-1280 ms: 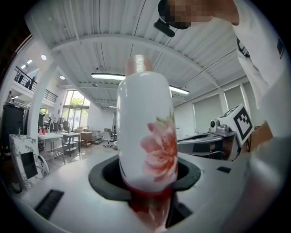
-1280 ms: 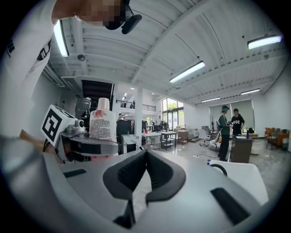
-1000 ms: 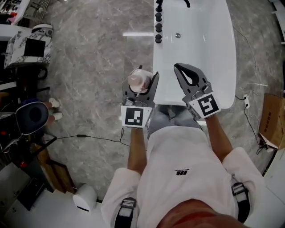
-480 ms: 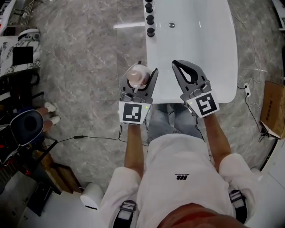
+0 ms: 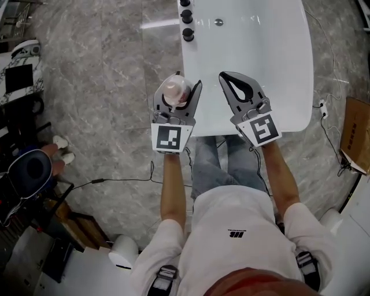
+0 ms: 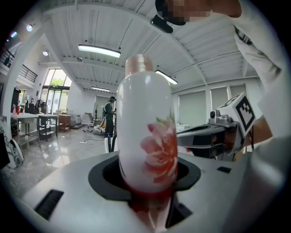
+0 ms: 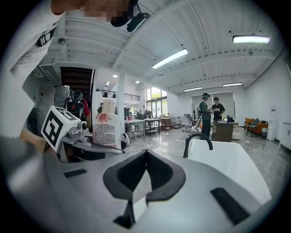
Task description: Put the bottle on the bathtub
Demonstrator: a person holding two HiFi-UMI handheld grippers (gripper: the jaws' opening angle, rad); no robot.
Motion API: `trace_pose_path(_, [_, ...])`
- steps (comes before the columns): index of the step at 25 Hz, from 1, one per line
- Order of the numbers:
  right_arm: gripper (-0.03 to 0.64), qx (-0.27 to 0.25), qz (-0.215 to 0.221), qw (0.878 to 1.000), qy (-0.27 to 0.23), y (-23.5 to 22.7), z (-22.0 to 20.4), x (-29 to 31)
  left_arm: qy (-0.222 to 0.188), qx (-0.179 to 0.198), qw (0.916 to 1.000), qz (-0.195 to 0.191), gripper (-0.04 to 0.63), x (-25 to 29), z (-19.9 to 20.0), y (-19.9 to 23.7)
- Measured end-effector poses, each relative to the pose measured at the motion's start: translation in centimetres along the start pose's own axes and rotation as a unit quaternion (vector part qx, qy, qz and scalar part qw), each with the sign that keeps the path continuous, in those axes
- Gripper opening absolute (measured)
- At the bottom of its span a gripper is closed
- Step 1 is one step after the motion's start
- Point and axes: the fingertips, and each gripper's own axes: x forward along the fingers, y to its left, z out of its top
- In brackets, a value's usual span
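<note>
Spreading across the head view, the grey marble floor (image 5: 115, 87) carries the white bathtub (image 5: 272, 69), whose rounded near end lies just ahead of the person's legs. The left gripper (image 5: 178, 87) hangs over the floor just beside the tub's left edge. Its jaws are clamped on the bottle (image 5: 175, 92), which stands upright between them, clear of the tub. The right gripper (image 5: 226, 80) hovers over the tub's near end, its jaws together with nothing between them. The bottle is white with a pink flower print and a pinkish cap. Black knobs (image 5: 187, 17) line the tub's far left rim, near a black faucet (image 7: 196, 142).
</note>
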Motion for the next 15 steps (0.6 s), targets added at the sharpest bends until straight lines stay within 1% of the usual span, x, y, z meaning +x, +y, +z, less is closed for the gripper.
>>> trace_pose_path(5, [-0.005, 0.018, -0.011, 1.0, 0.009, -1.7, -3.3, 1.9, 0.009, -0.001, 1.0, -0.004, 0.219, 3.2, -3.3, 0.9])
trace_pose_path(9, [-0.006, 0.017, -0.011, 1.0, 0.018, -2.0, -6.1, 4.2, 0.015, 0.0, 0.9999, -0.004, 0.219, 4.9, -6.4, 2.7])
trace_pose_path(15, [-0.006, 0.032, -0.023, 0.999, 0.026, -3.0, -10.3, 6.4, 0.018, -0.002, 0.9998, -0.006, 0.219, 7.1, -10.2, 4.1])
